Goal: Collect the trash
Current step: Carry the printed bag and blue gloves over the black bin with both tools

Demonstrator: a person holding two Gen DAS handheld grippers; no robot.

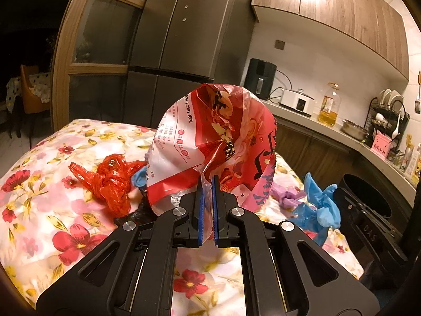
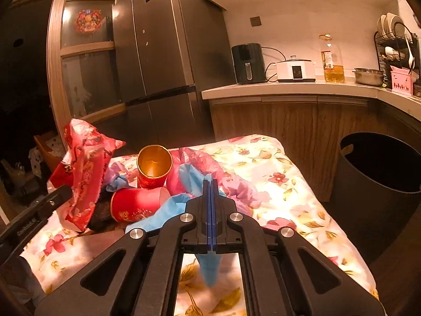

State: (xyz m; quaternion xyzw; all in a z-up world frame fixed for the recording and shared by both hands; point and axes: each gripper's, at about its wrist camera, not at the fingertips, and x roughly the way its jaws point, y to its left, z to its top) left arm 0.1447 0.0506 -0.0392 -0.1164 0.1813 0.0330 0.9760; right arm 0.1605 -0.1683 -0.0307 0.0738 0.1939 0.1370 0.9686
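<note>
Left gripper (image 1: 208,181): clamped on the crumpled lower edge of a red printed wrapper (image 1: 218,142); wrapper lifted clear of the table, fanned out above the blue pads; same wrapper seen from the right wrist view at far left (image 2: 84,168), with the left tool's black finger beside it

Right gripper (image 2: 211,184): jaws pressed together on a blue glove (image 2: 192,176); one end of the glove trailing down behind the fingers, the rest draped toward the cups

Table (image 1: 39,184): covered in a floral cloth (pink and red blooms on a pale ground); carrying the rest of the litter

Red plastic bag (image 1: 110,181): knotted and crumpled, lying on the cloth left of the held wrapper

Paper cups: one upright, red outside and gold inside (image 2: 154,167); one red cup on its side (image 2: 136,205), just in front of the upright one, touching the blue glove

Purple glove (image 2: 242,192): crumpled on the cloth just right of the right tool's tips

Pink plastic bag (image 2: 202,163): bunched behind the blue glove, near the upright cup

Black bin (image 2: 381,173): on the floor off the table's right edge, mouth open, well apart from both tools

Backdrop: dark fridge (image 2: 163,52); counter (image 2: 289,88) with an air fryer (image 2: 248,63) and an oil bottle (image 2: 332,60)
</note>
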